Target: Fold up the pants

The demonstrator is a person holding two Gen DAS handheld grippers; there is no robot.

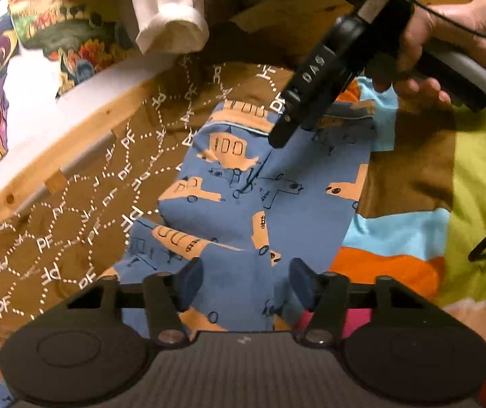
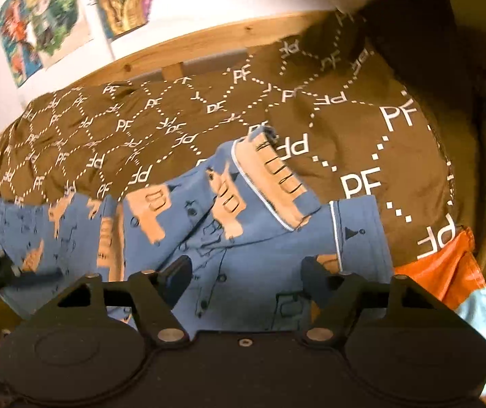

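Note:
Small blue pants with orange vehicle prints lie on a brown bedspread. In the left wrist view my left gripper hovers open over the near end of the pants, holding nothing. The right gripper comes in from the upper right and its tip touches the pants' far end. In the right wrist view the pants lie rumpled, with a white-piped hem edge turned up. My right gripper is open just above the cloth, which passes under its fingers.
The brown bedspread carries white PF lettering. A wooden bed rail runs along the far side by a white wall with posters. A multicoloured blanket lies on the right. White and pink clothes are piled at the back.

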